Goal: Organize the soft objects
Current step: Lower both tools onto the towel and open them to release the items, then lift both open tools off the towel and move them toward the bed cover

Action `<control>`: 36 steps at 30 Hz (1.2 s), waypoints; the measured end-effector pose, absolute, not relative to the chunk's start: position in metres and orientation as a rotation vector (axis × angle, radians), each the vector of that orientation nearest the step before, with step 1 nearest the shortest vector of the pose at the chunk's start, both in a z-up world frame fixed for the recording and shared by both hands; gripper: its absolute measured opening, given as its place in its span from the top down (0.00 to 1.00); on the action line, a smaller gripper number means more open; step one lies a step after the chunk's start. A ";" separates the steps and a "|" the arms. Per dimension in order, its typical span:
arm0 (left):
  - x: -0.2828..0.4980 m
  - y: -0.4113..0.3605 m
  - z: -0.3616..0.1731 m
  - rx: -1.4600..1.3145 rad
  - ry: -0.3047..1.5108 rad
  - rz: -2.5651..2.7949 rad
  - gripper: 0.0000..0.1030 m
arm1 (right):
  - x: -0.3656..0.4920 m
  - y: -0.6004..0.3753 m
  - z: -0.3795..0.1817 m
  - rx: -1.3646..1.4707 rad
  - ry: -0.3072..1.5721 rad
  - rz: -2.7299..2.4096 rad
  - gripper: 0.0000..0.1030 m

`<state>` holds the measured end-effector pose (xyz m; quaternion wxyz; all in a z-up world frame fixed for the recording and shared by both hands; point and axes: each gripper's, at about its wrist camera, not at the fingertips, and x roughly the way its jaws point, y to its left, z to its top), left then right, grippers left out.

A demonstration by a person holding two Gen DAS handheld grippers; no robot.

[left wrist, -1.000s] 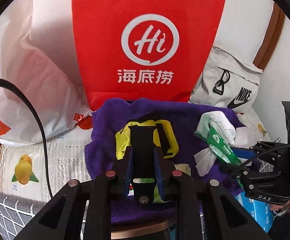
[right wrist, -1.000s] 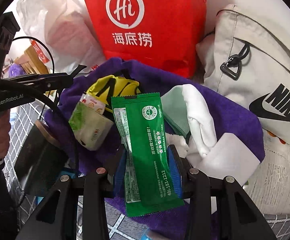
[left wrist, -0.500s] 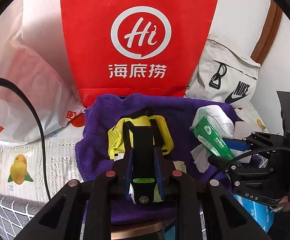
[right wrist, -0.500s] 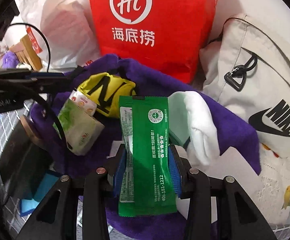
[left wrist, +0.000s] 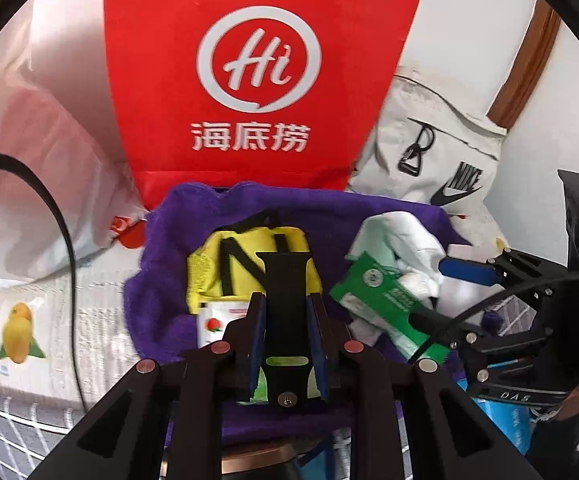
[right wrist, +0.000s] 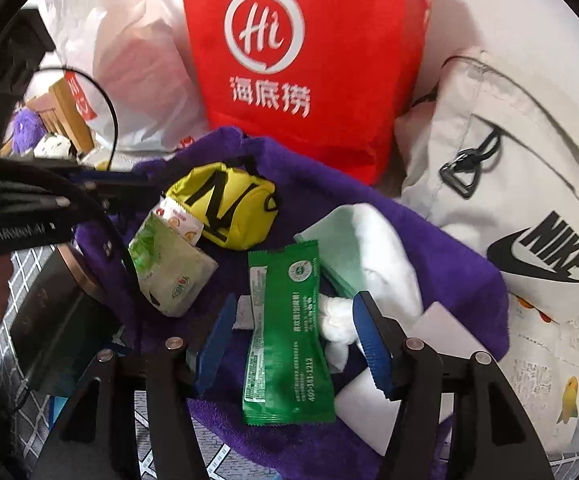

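A tall red paper bag (right wrist: pixel 305 60) stands behind a purple towel (right wrist: pixel 441 256), with a grey Nike bag (right wrist: pixel 529 208) to its right and a white plastic bag (right wrist: pixel 129 64) to its left. On the towel lie a yellow pouch (right wrist: pixel 225 208), a tissue pack (right wrist: pixel 169 272) and a white cloth (right wrist: pixel 381 256). The green sachet (right wrist: pixel 285 332), flat and glossy with white print, lies on the towel between the right gripper's (right wrist: pixel 293 344) opening jaws, pads clear of it. The left gripper (left wrist: pixel 285 312) is pressed together on a black strap (left wrist: pixel 285 280).
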<state>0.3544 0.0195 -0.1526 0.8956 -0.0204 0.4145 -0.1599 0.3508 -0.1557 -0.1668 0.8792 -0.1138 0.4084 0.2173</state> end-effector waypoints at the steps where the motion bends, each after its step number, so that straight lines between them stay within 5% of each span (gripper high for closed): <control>1: 0.354 0.017 -0.153 -0.050 0.863 -0.345 0.80 | 0.350 -0.159 -0.164 -0.233 0.846 0.448 0.41; 29: 0.362 -0.018 -0.175 -0.121 0.908 -0.426 0.80 | 0.340 -0.201 -0.129 -0.179 0.783 0.369 0.41; 32: 0.362 -0.019 -0.177 -0.121 0.923 -0.429 0.70 | 0.338 -0.200 -0.129 -0.182 0.785 0.373 0.41; 36: 0.360 -0.015 -0.172 -0.126 0.914 -0.415 0.70 | 0.335 -0.198 -0.128 -0.189 0.787 0.372 0.41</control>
